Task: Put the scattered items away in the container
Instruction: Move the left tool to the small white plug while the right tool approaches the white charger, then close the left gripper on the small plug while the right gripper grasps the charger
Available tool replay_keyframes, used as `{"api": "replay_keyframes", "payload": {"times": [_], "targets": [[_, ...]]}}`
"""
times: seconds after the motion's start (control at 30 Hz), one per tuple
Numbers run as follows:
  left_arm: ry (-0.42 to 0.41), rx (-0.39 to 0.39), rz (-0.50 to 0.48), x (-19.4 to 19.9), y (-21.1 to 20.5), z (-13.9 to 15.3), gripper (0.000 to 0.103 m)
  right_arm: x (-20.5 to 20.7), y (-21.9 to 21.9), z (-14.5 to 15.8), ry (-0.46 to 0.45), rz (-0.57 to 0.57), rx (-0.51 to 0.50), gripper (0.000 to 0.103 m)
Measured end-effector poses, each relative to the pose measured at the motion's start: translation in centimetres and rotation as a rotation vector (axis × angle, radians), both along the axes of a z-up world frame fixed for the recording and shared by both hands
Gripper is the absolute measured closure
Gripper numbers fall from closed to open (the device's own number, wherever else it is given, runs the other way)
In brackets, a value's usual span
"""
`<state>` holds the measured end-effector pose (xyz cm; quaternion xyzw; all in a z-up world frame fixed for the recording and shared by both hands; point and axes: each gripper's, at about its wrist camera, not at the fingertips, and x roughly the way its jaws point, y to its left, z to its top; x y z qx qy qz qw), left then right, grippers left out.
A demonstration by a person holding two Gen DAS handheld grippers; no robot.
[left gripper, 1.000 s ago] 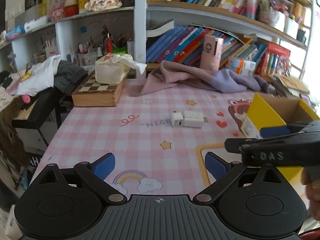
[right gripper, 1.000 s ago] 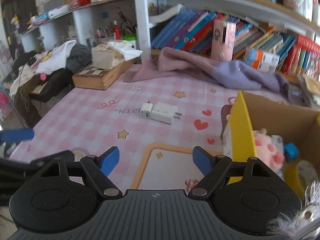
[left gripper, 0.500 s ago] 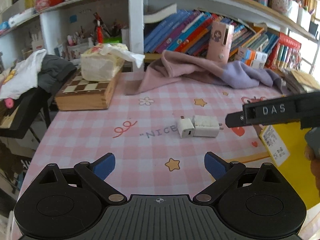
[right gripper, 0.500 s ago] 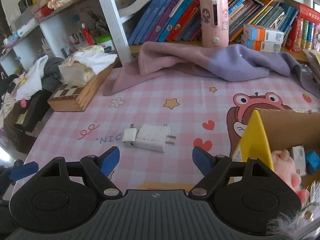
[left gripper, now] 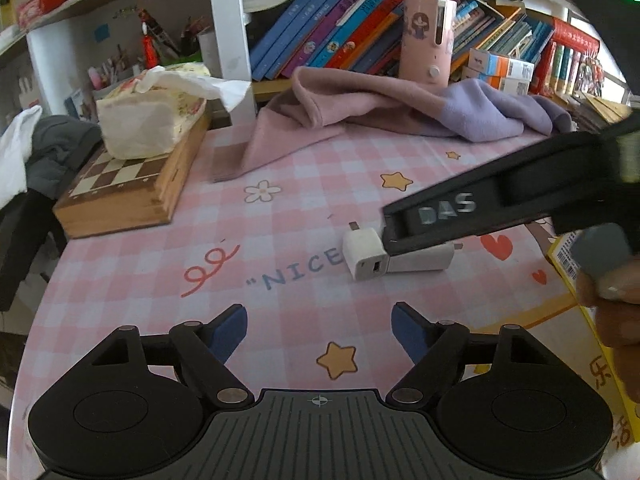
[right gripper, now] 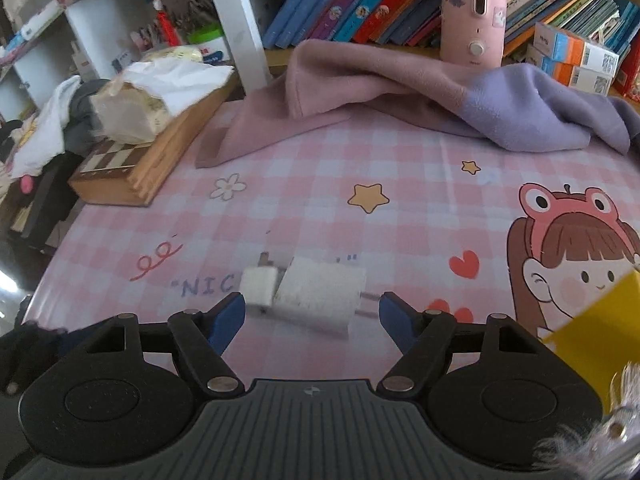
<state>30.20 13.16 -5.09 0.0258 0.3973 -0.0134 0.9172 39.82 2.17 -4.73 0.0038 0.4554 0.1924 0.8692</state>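
Right gripper [right gripper: 312,316]: jaws closing but not yet on anything; the blue pads stand either side of the two white chargers without touching them. In the left wrist view its black finger marked "DAS" reaches in from the right above the chargers, with the person's hand [left gripper: 612,280] behind it.
Left gripper [left gripper: 319,328]: jaws closing with nothing between them, only bare tablecloth; it hangs nearer than the chargers.
Small charger [left gripper: 364,254]: white cube, lying on the pink checked tablecloth just right of the printed word "NICE", its prong pointing far-left, a port on its near face.
Large charger [right gripper: 320,298]: white block touching the small charger's right side, prongs pointing right; partly hidden under the right gripper's finger in the left wrist view, blurred in the right wrist view.
Container [right gripper: 596,332]: yellow cardboard box at the right edge of the table, near side; only a corner and a wall show, well apart from the chargers.
Tablecloth [left gripper: 280,216]: pink and white checks with stars, hearts, a flower and a cartoon girl in a frog hat.
Chess box [left gripper: 120,188]: wooden, far left of the table, with a tissue pack [left gripper: 148,120] on top.
Blanket [left gripper: 400,108]: pink and lilac, bunched along the far edge.
Pink device [left gripper: 428,36]: upright behind the blanket, in front of the shelf of books [left gripper: 340,28].
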Motion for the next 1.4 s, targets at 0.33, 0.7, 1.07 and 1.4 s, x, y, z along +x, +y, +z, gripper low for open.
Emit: {"api": "replay_keyframes", "payload": {"times": [0.33, 0.7, 1.07, 1.4], "targets": [[0.002, -0.010, -0.041, 2.4, -1.1, -0.6, 0.033, 2.2, -0.3, -1.5, 0.028, -0.043, -0.019, 0.039], [0.020, 0.021, -0.077, 6.1, -2.5, -2.6, 0.055, 2.4, -2.2, -1.0, 0.010, -0.103, -0.073, 0.051], [0.020, -0.019, -0.026, 5.4, -0.1, -2.5, 0.079, 2.5, -2.5, -1.1, 0.021, -0.133, -0.074, 0.035], [-0.015, -0.091, 0.046, 2.0, 1.9, -0.2, 0.079, 2.6, -2.0, -2.4, 0.074, -0.119, -0.064, 0.030]]}}
